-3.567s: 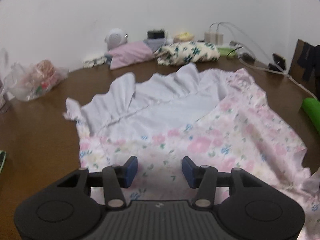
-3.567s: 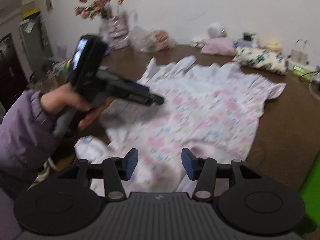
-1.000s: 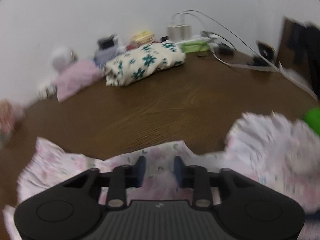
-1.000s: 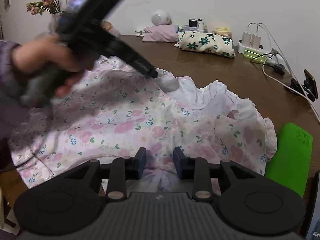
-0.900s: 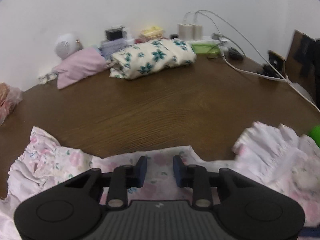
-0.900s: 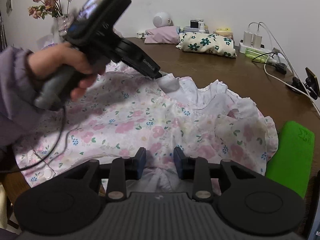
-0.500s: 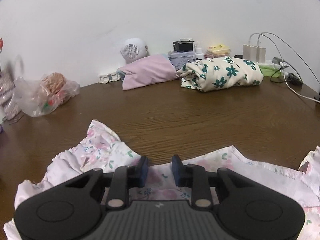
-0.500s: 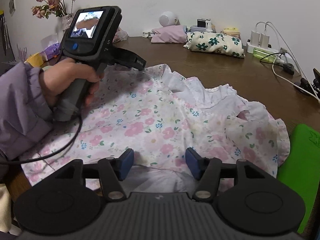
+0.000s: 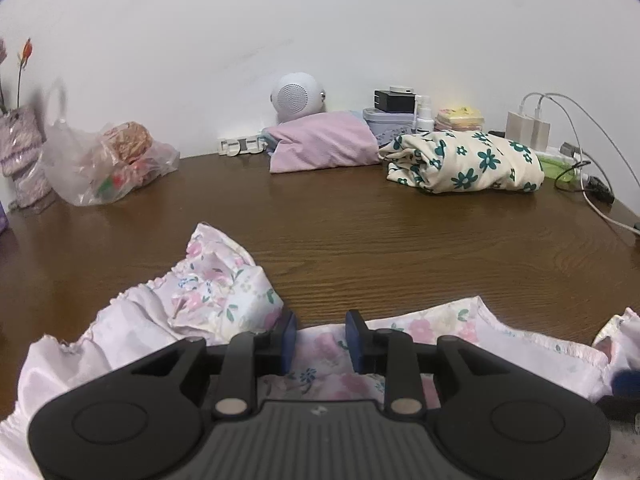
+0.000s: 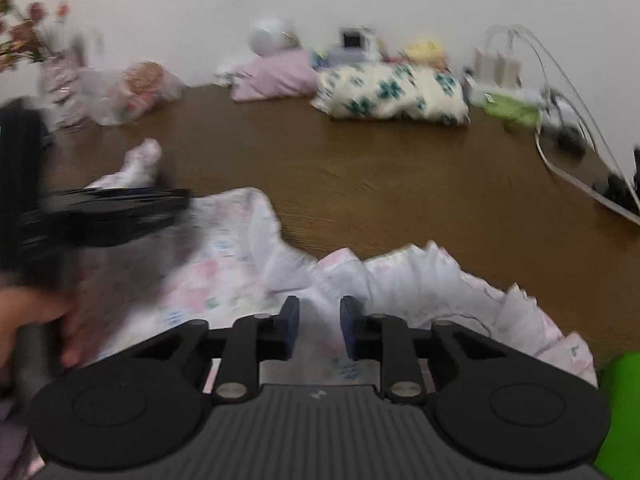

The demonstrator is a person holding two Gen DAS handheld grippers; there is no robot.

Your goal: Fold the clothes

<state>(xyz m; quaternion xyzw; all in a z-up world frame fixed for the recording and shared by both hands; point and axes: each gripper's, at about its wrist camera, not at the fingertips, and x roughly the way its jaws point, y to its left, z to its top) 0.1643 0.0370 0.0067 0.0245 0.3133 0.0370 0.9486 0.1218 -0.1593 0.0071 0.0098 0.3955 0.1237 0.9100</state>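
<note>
- Garment (image 9: 224,300) in pink floral print is lying on the brown counter (image 9: 380,232), bunched along the near edge under both tools; ruffled hem is showing in the right wrist view (image 10: 440,280).
- Compared with 3.6 s ago, when it was spread wide with the pale lining showing, I'm now seeing it doubled toward me, with much more bare counter beyond it.
- I'm reading that as one fold having been laid; whether more folds are needed, I can't settle from this.
- Left gripper (image 9: 321,336) is hovering over the far edge of the cloth, jaws parted with a clear gap, nothing pinched; half a second ago they were set narrower on the fabric, so I'm taking it as a release.
- Right gripper (image 10: 319,326) is sitting over the ruffle, jaws parted with a modest gap, narrower than half a second ago; cloth is showing between them, but I can't confirm a pinch.
- Right wrist view is heavily blurred, so that tool is moving fast; the left tool is streaking across its left side.
- Containers: a clear plastic bag (image 9: 104,168) at far left is holding something orange-brown and colourful, contents unclear.
- A vase (image 9: 24,160) is holding flowers at the far left edge.
- A lidded tin (image 9: 386,122) at the back is carrying a dark box on top; inside is hidden.
- Pink folded cloth (image 9: 324,146) and teal-flowered folded bundle (image 9: 464,166) are resting at the back.
</note>
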